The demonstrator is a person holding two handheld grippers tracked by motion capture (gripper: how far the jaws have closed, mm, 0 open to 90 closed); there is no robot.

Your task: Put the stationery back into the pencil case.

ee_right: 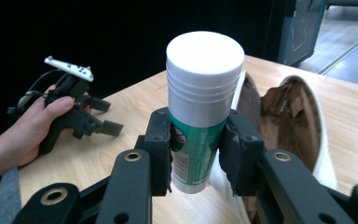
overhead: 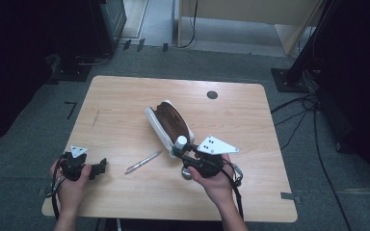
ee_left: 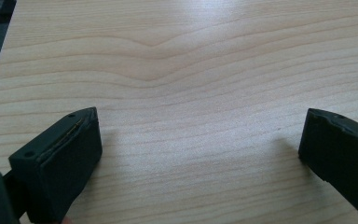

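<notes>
My right gripper (overhead: 179,150) (ee_right: 199,156) is shut on a glue stick (overhead: 181,141) (ee_right: 204,79) with a white cap and a green label. It holds the stick upright, just above the table, beside the near end of an open pencil case (overhead: 169,121) (ee_right: 291,109). The case is white with a brown lining. My left gripper (overhead: 99,167) (ee_left: 200,140) rests low over bare wood near the table's front left. Its jaws stand wide apart with nothing between them. A silver pen (overhead: 143,162) lies on the table between the two grippers.
The wooden table (overhead: 125,96) has a dark round hole (overhead: 212,95) near its far right. A small grey round object (overhead: 187,173) lies under my right hand. Black stands and cables ring the table on the grey floor.
</notes>
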